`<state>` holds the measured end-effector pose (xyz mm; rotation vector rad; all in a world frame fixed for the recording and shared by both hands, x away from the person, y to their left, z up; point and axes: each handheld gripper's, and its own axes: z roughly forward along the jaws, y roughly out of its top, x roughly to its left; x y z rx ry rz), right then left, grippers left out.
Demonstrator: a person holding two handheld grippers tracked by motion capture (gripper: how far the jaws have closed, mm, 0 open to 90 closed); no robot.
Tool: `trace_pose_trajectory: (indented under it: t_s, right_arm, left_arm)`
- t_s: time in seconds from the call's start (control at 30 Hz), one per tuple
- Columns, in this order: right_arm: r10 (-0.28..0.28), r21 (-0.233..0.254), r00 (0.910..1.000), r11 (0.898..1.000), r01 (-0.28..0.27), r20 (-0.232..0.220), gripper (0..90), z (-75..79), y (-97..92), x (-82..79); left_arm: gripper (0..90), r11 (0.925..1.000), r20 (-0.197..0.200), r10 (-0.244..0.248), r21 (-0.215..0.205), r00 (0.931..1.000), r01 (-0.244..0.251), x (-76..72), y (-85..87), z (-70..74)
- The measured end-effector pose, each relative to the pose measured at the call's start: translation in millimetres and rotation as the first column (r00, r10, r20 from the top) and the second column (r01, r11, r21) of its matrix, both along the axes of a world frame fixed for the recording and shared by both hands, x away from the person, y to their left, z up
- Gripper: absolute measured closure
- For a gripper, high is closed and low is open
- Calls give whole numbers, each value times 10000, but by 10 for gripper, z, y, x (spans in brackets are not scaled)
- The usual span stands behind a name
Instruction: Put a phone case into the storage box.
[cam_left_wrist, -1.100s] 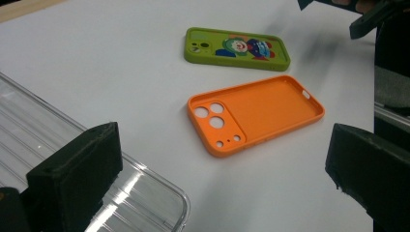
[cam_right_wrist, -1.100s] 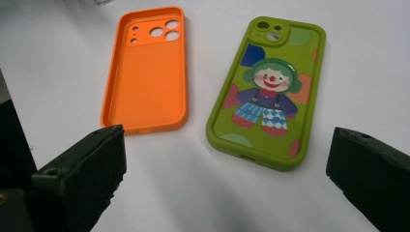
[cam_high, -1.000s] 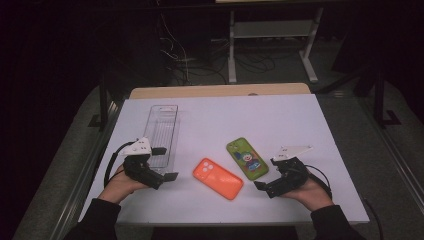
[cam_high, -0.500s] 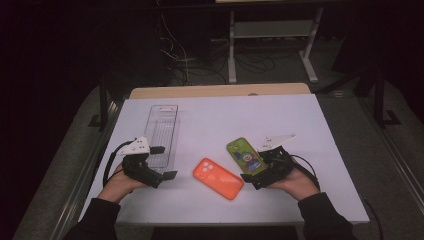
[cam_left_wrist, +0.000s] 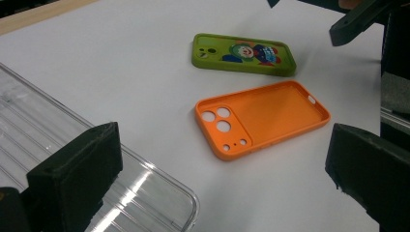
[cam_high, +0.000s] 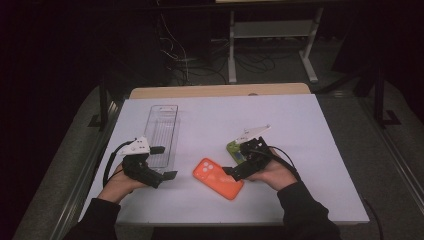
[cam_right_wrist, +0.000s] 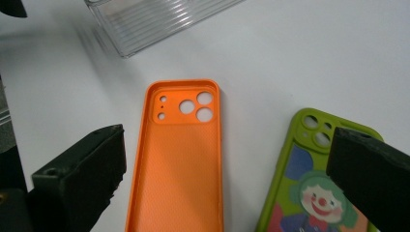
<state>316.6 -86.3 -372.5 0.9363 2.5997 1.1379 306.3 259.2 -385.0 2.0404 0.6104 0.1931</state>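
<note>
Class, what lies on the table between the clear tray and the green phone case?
The orange phone case, open side up, lies between clear tray and green phone case, in the left gripper view.

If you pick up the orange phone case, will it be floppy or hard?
The orange phone case is probably bendy: it's an empty thin-walled shell, open side up. It likely weighs little. Lying flat on the white table, it shouldn't roll, though it may slide if pushed.

Orange case [cam_right_wrist: 181, 164], clown-printed green case [cam_right_wrist: 309, 193]
</note>
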Motion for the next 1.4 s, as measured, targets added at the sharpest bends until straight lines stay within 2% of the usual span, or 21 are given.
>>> trace_pose_trajectory:
  t_s: [0.23,0.43,0.47,0.83,1.3,1.33,1.4]
  right_arm:
    - [-314,-286,9994,9991,310,-143,0,-36,177,73]
    - [-327,-491,9992,9983,315,-231,0,-75,277,94]
    - [-337,-663,9991,9973,320,-240,0,-102,317,91]
    - [-244,-1152,9978,9932,172,-616,0,-319,487,70]
    - [-12,-1953,9945,9806,-193,-1045,4,-603,654,23]
    - [69,-2141,9956,9765,-267,-929,15,-615,657,27]
    - [73,-2103,9951,9772,-282,-991,29,-632,685,3]
  left_arm:
    - [0,10000,8,17,32,10000,-17,0,-1,-4]
    - [0,10000,13,24,-28,10000,-24,0,2,-3]
    - [0,10000,-8,57,-32,10000,-57,-1,0,-6]
    - [0,10000,-3,74,-34,10000,-74,-2,0,-9]
    - [0,10000,5,76,48,10000,-77,9,8,-21]
    - [0,10000,-1,80,42,10000,-80,9,8,-21]
    - [0,10000,-2,90,40,10000,-90,8,8,-20]
